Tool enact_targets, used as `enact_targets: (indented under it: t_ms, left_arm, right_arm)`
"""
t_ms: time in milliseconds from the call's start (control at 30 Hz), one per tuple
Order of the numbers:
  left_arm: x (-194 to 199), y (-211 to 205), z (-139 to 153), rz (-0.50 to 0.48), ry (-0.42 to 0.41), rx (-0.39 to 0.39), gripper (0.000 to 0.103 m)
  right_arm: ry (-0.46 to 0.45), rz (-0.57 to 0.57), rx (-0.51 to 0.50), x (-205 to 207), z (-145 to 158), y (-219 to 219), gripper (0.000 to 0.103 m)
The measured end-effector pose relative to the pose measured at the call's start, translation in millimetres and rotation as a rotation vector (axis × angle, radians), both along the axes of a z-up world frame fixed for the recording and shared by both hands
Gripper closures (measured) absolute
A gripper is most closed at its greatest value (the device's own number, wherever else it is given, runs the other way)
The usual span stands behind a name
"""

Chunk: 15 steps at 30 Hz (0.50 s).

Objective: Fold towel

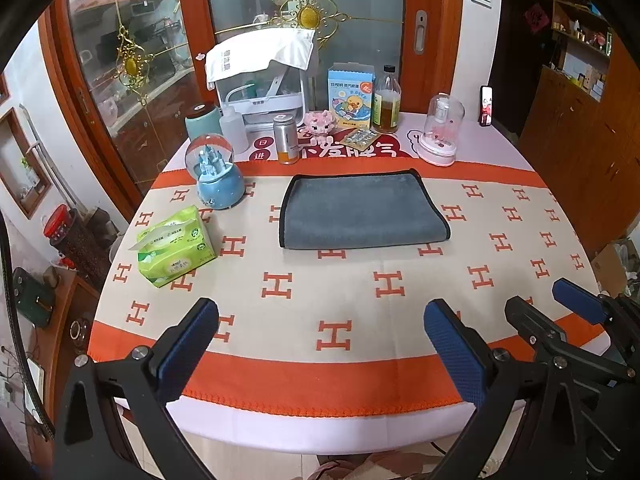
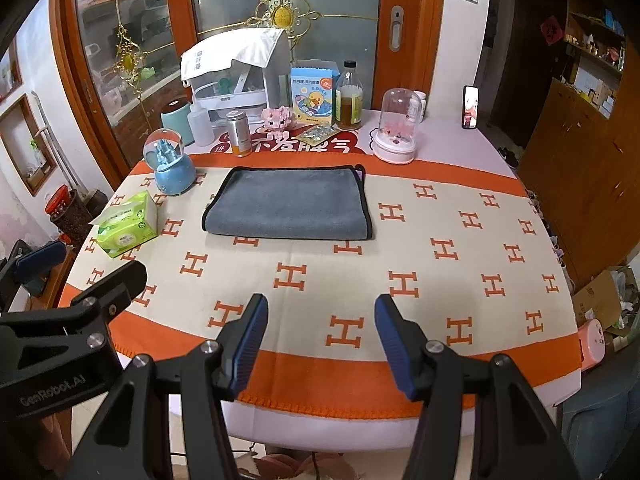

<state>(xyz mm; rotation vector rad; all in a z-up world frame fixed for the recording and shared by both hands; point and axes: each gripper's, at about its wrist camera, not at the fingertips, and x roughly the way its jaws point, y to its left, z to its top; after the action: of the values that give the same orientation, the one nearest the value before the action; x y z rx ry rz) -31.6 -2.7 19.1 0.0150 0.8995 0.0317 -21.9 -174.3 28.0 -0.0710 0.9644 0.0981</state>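
Towel (image 1: 362,212): grey, dark-edged, folded flat into a rectangle on the far half of the table, well apart from both grippers.

Left gripper (image 1: 322,322): jaws spread wide, nothing between the blue pads (image 1: 188,350), hovering over the near orange border of the tablecloth (image 1: 400,280). Right gripper (image 2: 322,320): also open and empty, though narrower than the left, poised above the same near edge. Seen from the left wrist, just beside on the right; from the right wrist, left gripper showing at the lower left.

Beyond the grippers: bare cream cloth patterned with orange H shapes, then the towel. At the towel's far right corner, a sliver of something pale purple (perhaps an inner layer or a tag, too small to tell).

Left of the towel: green tissue pack (image 1: 176,246) near the table edge, and behind it a blue snow globe (image 1: 216,174) with a castle inside.

Behind the towel, along the far side: metal can (image 1: 286,140), yellow-duck box (image 1: 351,96), bottle of amber liquid (image 1: 387,100), pink-based glass dome (image 1: 440,132), white appliance with cloth draped on top (image 1: 262,76). Phone (image 1: 486,106) upright at the far right.
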Motion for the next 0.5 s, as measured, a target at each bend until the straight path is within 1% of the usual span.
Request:
enact_targets:
  t_ms: [100,500]
  left_arm:
    - [2,4,-2,0.002,0.004,0.000,0.001]
    - [8,13,-8,0.010,0.029,-0.004,0.001]
  right_arm:
    - [-0.008,0.000,-0.006,1,0,2,0.047]
    - [0.011,0.007,-0.008,6,-6,8,0.047]
